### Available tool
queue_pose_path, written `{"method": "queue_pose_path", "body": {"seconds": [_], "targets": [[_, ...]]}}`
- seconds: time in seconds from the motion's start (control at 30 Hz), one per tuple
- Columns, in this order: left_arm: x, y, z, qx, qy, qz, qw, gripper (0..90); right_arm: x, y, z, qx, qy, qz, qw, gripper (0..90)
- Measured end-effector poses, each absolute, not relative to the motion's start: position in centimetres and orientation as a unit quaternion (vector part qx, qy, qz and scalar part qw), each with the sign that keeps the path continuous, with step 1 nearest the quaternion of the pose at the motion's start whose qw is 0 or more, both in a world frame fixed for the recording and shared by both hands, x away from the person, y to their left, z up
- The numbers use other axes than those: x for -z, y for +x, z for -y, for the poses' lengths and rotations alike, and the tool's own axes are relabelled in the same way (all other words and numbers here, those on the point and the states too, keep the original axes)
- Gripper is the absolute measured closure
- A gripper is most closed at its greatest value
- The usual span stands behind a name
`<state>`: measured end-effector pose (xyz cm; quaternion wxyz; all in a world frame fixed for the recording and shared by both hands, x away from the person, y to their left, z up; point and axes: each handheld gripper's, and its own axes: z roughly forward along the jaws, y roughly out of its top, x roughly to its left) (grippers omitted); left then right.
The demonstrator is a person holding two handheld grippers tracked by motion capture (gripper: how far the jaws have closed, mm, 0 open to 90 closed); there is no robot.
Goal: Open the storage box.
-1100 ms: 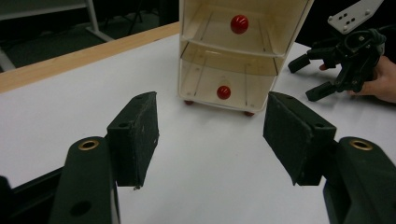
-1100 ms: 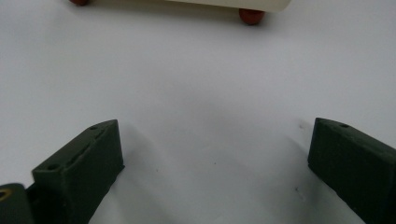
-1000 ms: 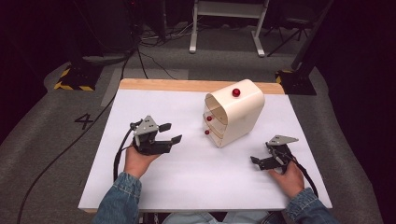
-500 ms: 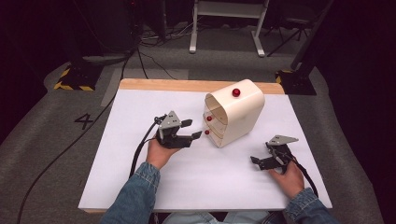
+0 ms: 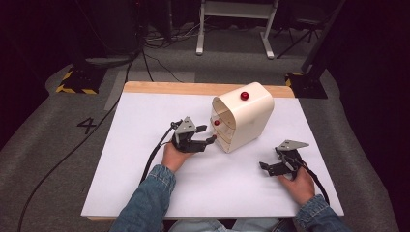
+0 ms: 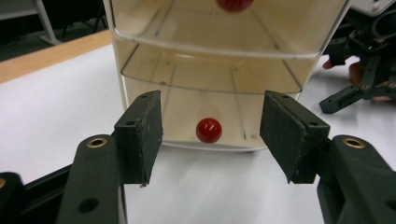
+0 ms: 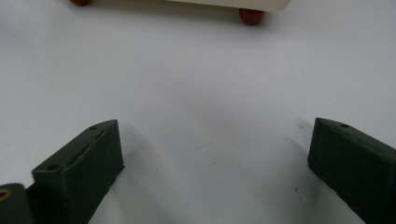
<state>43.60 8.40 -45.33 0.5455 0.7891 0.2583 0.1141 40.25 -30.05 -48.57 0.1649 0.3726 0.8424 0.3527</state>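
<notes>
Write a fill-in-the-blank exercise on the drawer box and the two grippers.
1. The left gripper points at the bottom drawer's ____ knob.
2. Its jaws stand ____, with nothing between the pads.
3. The cream drawer box stands on a ____ tabletop.
4. The right gripper rests on the table with its jaws ____.

Missing words: red; open; white; open

The upper red knob (image 6: 233, 3) ran off the top edge in the left gripper view, and the cream drawer unit (image 7: 224, 3) showed as a cropped sliver in the right gripper view, its interior unreadable from above.
</notes>
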Motion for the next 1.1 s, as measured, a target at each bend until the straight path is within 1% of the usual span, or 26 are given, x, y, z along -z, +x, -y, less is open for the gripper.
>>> {"method": "queue_pose_path", "body": {"seconds": [0.23,0.37,0.47,0.63,0.77,1.1], "targets": [[46.2,44.0,-7.5,-0.107,0.798,-0.264,0.531,41.0,48.6,40.3,30.0,-0.353,0.373,-0.842,0.165,3.2],[46.8,44.2,-7.1,-0.098,0.804,-0.268,0.521,45.6,48.6,40.3,30.0,-0.353,0.373,-0.842,0.165,3.2],[47.1,44.5,-7.0,-0.082,0.805,-0.272,0.521,51.1,48.6,40.3,30.0,-0.353,0.372,-0.842,0.165,3.2],[47.2,44.5,-6.6,-0.082,0.810,-0.268,0.515,61.3,48.6,40.3,30.0,-0.353,0.373,-0.842,0.165,3.2],[47.2,44.6,-6.8,-0.083,0.809,-0.277,0.512,72.7,48.6,40.3,30.0,-0.353,0.372,-0.842,0.165,3.2],[46.8,44.4,-7.2,-0.085,0.817,-0.272,0.502,73.6,48.6,40.3,30.0,-0.353,0.372,-0.842,0.165,3.2]]}}
